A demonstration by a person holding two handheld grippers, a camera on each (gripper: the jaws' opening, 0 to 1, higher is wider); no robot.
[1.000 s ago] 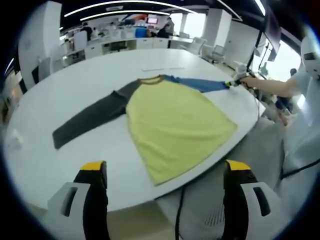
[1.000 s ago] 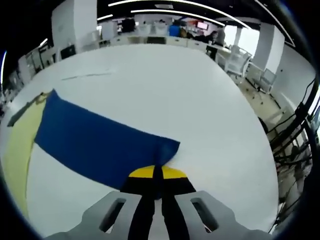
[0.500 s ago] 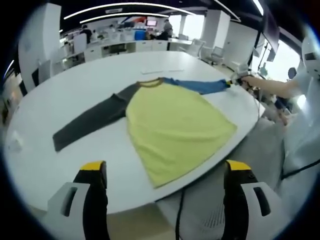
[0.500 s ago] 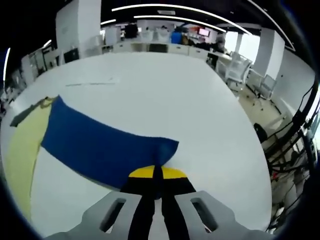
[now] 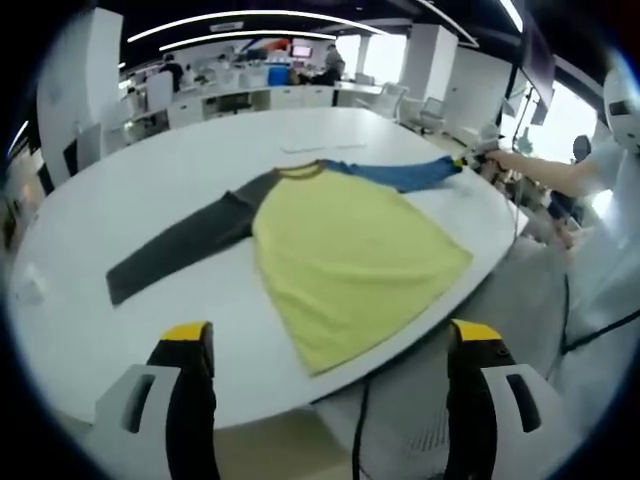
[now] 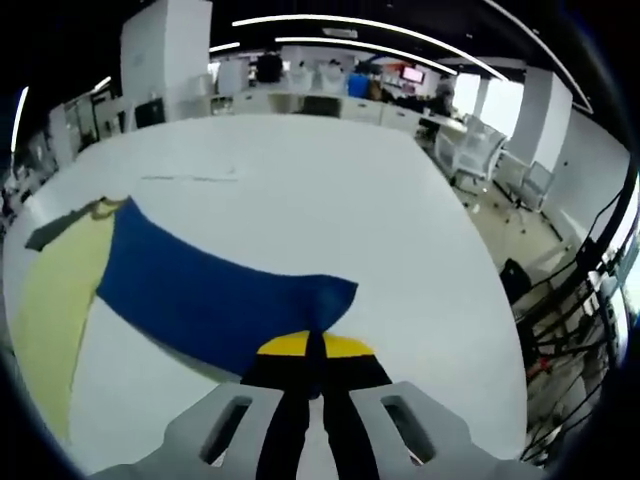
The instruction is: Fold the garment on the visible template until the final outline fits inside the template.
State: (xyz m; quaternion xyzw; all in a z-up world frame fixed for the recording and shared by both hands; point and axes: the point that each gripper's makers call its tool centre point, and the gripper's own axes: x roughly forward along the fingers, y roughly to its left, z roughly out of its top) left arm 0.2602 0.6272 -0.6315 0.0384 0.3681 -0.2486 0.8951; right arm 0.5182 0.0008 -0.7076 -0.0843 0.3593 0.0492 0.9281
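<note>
The shirt (image 5: 340,250) lies flat on the white desk (image 5: 150,180), its yellow body spread toward the near edge, the hem close to that edge. Its dark grey sleeve (image 5: 180,245) runs out flat across the desk toward the left edge in my left gripper view, and its blue sleeve (image 5: 400,172) stretches the other way toward the right edge, where my right gripper (image 5: 478,160) has it by the cuff. In my right gripper view the blue sleeve (image 6: 215,295) runs from the yellow body (image 6: 50,300) straight to my right gripper (image 6: 314,350), whose yellow-tipped jaws are pressed together on the corner of the cuff; the cloth there is pinched between them. A mustard collar band (image 5: 300,170) shows at the neck, between the two sleeves. My left gripper (image 5: 325,345) hangs off the near edge of the desk, its two jaws spread wide with nothing between them, well apart from the shirt's hem. A thin strip (image 5: 315,146) lies on the desk beyond the collar, toward the far edge; I cannot tell what it is. Past the far edge stand rows of office desks (image 5: 240,85) and chairs (image 6: 480,135), with white pillars (image 5: 425,50) and long ceiling lights (image 5: 240,18) above. A cable (image 5: 360,425) hangs below the near edge.
</note>
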